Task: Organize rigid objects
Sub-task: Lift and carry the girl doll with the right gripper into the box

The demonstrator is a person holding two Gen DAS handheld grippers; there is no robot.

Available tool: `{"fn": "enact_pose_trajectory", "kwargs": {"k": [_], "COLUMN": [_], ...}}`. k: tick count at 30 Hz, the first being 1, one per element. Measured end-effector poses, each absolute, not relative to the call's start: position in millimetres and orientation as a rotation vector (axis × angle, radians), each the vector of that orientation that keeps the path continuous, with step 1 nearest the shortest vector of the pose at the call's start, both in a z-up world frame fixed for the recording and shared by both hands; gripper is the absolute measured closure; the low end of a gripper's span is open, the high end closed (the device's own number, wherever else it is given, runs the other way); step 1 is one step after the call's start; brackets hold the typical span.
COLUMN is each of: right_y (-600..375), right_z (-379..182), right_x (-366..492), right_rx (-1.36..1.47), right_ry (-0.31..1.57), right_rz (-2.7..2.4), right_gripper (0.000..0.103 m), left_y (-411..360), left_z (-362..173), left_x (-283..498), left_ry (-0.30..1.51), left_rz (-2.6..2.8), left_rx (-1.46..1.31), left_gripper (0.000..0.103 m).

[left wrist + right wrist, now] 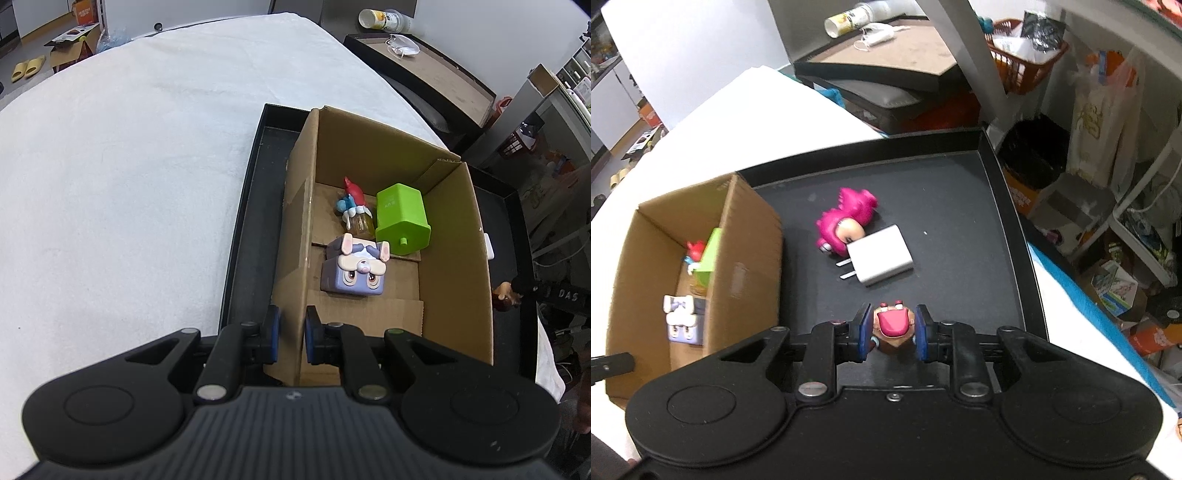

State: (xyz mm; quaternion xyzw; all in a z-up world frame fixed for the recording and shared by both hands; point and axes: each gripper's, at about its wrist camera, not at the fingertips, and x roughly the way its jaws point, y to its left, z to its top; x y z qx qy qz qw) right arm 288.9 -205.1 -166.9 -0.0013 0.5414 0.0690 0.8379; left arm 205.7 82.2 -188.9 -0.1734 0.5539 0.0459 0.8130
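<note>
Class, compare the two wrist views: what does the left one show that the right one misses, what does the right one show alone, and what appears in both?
Left only: the left gripper clamped on the box wall, and the whole green block.

Right only: the right gripper holding a small figure, plus the pink toy and, whole, the white charger on the black tray.

Both: the cardboard box, the purple cube toy and the tray.

Bright even indoor light, soft shadows, strong fisheye bending at edges, slight blur in right view
</note>
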Motion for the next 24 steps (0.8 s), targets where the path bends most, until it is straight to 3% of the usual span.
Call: {"fn": "enact_pose_trajectory", "kwargs": {"k": [13,24], "right_y": [-157.3,-108.3], "right_z": [-112.5,-98.6], "right_x": [291.1,287.4], "right_rx": [-0.046,-0.098], "right_ry": [1.037,1.016], "right_rz": [0.223,0.286], "right_gripper": [0.079,0.079], "left_y": [85.4,89.4], "left_z": [-187.4,-187.5], "left_x": [203.1,201.1], "left_ry": [1.172,1.163], "left_rz": [0.082,0.072], "left_rx": [-0.384,-0.404], "left_gripper": [0.09,0.09]}}
